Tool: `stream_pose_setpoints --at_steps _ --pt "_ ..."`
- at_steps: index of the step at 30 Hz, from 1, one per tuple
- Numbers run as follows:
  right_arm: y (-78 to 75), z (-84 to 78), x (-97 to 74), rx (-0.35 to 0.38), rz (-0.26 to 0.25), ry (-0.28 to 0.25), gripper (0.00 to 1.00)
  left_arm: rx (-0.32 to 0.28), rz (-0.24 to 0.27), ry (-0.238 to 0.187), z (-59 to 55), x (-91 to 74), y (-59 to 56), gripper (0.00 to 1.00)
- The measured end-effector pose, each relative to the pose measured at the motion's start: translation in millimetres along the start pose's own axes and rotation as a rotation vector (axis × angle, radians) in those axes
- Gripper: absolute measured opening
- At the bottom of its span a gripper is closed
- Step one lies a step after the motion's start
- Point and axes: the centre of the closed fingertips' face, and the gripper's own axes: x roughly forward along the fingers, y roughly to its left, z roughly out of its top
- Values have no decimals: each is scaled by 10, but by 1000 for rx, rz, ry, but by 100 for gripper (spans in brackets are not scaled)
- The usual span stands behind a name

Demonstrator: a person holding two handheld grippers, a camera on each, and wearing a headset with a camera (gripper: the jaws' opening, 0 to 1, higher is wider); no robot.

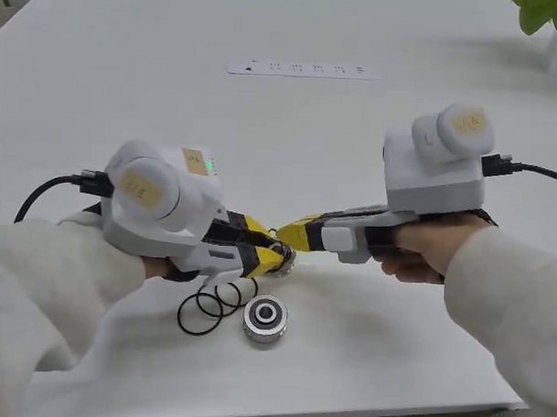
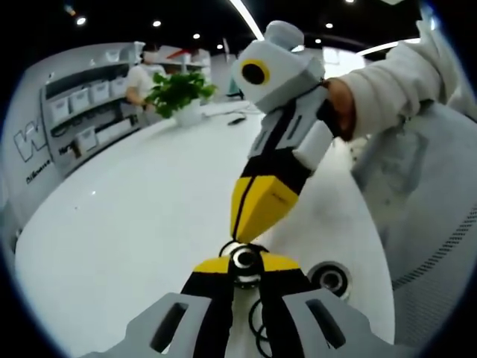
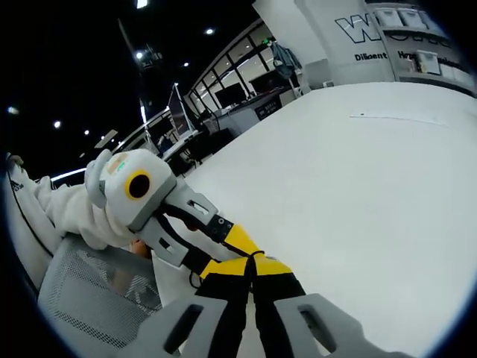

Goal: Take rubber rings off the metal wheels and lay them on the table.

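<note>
My left gripper (image 1: pixel 279 256) (image 2: pixel 246 262) is shut on a small metal wheel (image 1: pixel 283 259) (image 2: pixel 244 258), held just above the white table (image 1: pixel 346 357). From the right, my right gripper (image 1: pixel 291 238) (image 3: pixel 250 261) (image 2: pixel 242 237) meets it tip to tip, with the yellow jaws pressed together on a thin black rubber ring (image 3: pixel 258 254) at the wheel's rim. A second metal wheel (image 1: pixel 265 319) (image 2: pixel 329 276) lies flat on the table below them. Loose black rings (image 1: pixel 199 313) (image 1: pixel 228 296) lie just left of that wheel.
A white power strip (image 1: pixel 302 69) lies far back on the table, and a potted plant (image 1: pixel 546 12) (image 2: pixel 179 89) stands at the back right corner. The table's front edge (image 1: pixel 299 415) runs close below the wheel. A mesh chair (image 3: pixel 89 291) stands beside the table.
</note>
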Motion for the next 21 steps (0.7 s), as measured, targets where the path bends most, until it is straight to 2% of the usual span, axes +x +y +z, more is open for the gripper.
stream_pose_setpoints --at_steps 1,7,9,14,21 --pt "3 -17 3 -18 2 -6 0 1 1 0 0 0 0 13" --pt "-54 -31 1 -7 -17 5 0 5 9 2 0 3 0 14" --pt "-64 -37 3 -5 -22 7 0 -21 8 -3 -1 2 4 14" --pt "-121 -75 4 8 -40 19 0 -17 6 4 -2 -2 2 14" --pt "-141 -85 3 7 -48 23 0 -1 0 -2 34 -85 -20 20"
